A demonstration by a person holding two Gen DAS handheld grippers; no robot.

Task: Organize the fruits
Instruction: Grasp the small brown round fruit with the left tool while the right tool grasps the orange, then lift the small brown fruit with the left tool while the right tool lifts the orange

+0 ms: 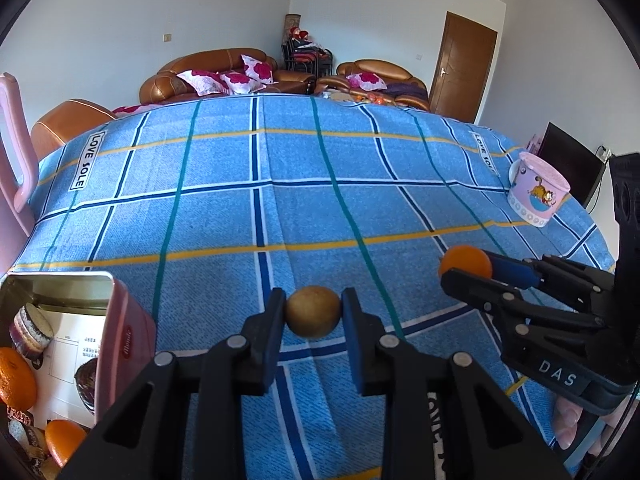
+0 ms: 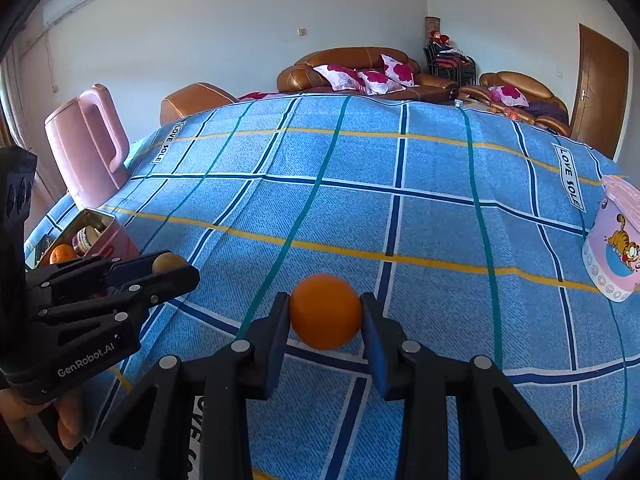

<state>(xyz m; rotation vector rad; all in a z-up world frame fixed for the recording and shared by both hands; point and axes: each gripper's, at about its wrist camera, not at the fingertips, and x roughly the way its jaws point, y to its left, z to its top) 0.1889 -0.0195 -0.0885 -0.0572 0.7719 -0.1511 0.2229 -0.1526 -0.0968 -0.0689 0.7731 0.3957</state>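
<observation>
left wrist view puts the left gripper (image 1: pixel 313 314) clamped on a brown fruit (image 1: pixel 313 312), which sits right between the two blue pads near their tips, above the blue checked cloth (image 1: pixel 320 200). right wrist view has the right gripper (image 2: pixel 326 312) clamped the same way on an orange (image 2: pixel 326 311), pads pressed to both its sides. whether either fruit touches the cloth is hard to tell from these angles.

each camera also catches the other tool from the side: the right gripper with its orange (image 1: pixel 465 262) lies to the right in the left view, and the left gripper (image 2: pixel 170 266) with the brown fruit (image 2: pixel 168 262) lies to the left in the right view.

only the left view looks down into the pink tin (image 1: pixel 124 344) at the lower left, just beside the left gripper. it holds two oranges (image 1: pixel 14 378), some wrapped snacks (image 1: pixel 32 330) and a printed card. the right view sees just the tin's (image 2: pixel 116 240) rim and one orange in it.

a pink cartoon cup (image 1: pixel 538 188) stands well to the right on the cloth, and a pink kettle (image 2: pixel 86 148) at the far left edge.
</observation>
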